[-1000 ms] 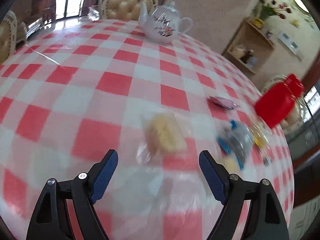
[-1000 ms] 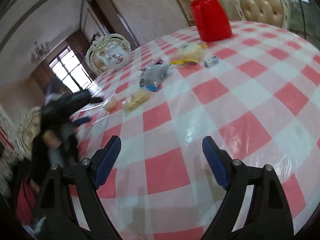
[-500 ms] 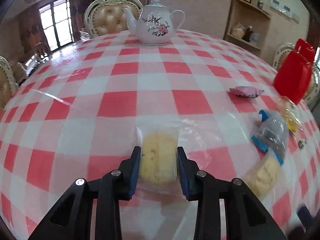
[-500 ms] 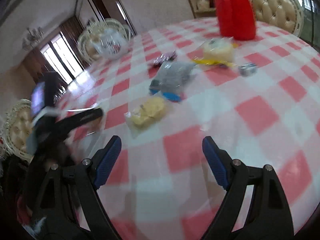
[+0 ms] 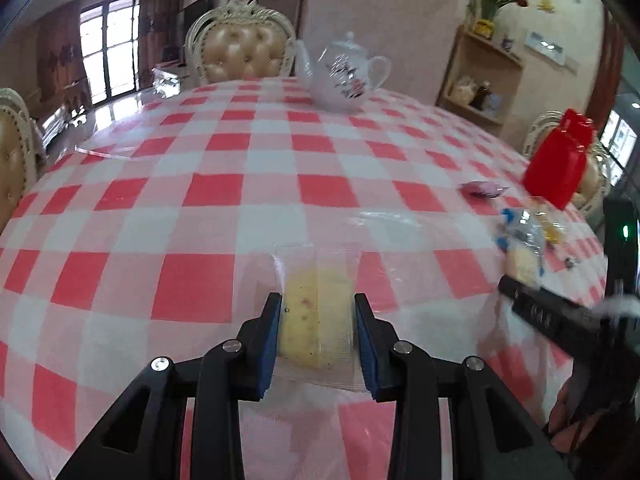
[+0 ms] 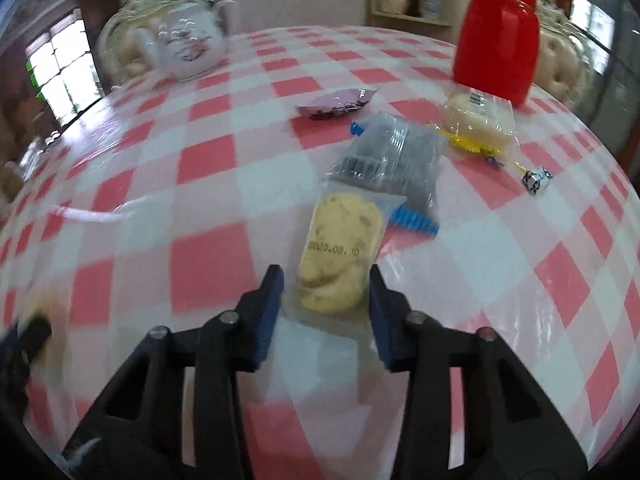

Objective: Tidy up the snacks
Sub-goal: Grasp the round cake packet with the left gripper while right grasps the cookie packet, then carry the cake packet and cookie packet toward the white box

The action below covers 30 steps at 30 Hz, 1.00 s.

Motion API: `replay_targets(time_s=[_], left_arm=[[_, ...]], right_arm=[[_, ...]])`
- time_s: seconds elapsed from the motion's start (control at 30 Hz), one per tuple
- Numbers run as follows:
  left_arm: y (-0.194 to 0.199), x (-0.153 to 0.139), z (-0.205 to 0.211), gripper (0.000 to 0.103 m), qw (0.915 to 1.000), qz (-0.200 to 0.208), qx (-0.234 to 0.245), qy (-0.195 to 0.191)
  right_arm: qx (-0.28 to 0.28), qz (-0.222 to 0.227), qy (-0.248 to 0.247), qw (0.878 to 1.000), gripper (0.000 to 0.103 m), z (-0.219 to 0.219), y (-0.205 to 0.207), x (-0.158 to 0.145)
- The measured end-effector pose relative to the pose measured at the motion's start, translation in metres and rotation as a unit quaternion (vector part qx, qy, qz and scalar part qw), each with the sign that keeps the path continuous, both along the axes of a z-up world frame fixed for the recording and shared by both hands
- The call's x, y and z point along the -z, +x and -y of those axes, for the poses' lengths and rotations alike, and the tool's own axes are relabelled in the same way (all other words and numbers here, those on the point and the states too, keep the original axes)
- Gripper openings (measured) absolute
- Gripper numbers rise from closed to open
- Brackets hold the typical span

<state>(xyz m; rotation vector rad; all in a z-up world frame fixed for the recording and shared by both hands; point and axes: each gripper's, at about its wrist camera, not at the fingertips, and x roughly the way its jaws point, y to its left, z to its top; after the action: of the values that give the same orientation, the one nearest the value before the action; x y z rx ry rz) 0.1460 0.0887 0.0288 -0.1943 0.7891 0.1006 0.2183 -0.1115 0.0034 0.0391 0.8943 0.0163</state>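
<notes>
Left wrist view: left tool [image 5: 316, 334] clamped on a yellow cake in a clear bag [image 5: 316, 316], blue pads [image 5: 271, 344] pressed on both sides of it. Cake held just over the red and white checked surface [image 5: 208, 208]. Far back, a white teapot with flowers [image 5: 344, 76] near a padded chair [image 5: 240, 52]. Off to the right, a red jug [image 5: 558, 164], a small pink packet [image 5: 482, 190], and a blurry pile of more snacks [image 5: 520, 240] in front of the jug. Right edge filled by the black body of the other tool [image 5: 576, 320], blurry.

Right wrist view: right tool [image 6: 326, 300] closed around the near end of a cookie pack [image 6: 340, 256], pads touching the wrapper on both sides. Date printed on the wrapper. Cannot tell if the pack is lifted or resting on the surface [image 6: 208, 248]. Far end of the pack touching a gray packet with blue ends [image 6: 392, 160]. Behind that, the pink packet [image 6: 338, 104]. To the right, a pale bun in a clear bag [image 6: 478, 118] touching the foot of the red jug [image 6: 496, 36], on top of a yellow wrapper [image 6: 472, 144]. Nearby, a tiny black and white candy [image 6: 536, 178]. Teapot [image 6: 188, 46] far back left, blurry.
</notes>
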Motion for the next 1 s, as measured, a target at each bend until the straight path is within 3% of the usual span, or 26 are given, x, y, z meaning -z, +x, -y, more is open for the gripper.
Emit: replay_targets(time_s=[0.17,0.3,0.53,1.0], left_arm=[[-0.013,-0.006,0.01,0.036,0.9993,0.005,0.036,-0.014],[-0.027,-0.005,0.018,0.036,0.9985,0.003,0.052,-0.015],[-0.059,0.001,0.031,0.036,0.9981,-0.002,0.061,-0.005],[-0.151,-0.01,0.041,0.036,0.999,0.027,0.031,0.017]], right_arm=[[-0.071,0.029,0.052,0.996,0.039,0.027,-0.063,-0.011],[-0.071,0.049,0.07,0.994,0.039,0.047,-0.098,-0.017],[-0.085,0.052,0.097,0.99,0.039,0.051,-0.124,-0.022],[-0.139,0.071,0.126,0.98,0.039,0.024,-0.185,-0.033]])
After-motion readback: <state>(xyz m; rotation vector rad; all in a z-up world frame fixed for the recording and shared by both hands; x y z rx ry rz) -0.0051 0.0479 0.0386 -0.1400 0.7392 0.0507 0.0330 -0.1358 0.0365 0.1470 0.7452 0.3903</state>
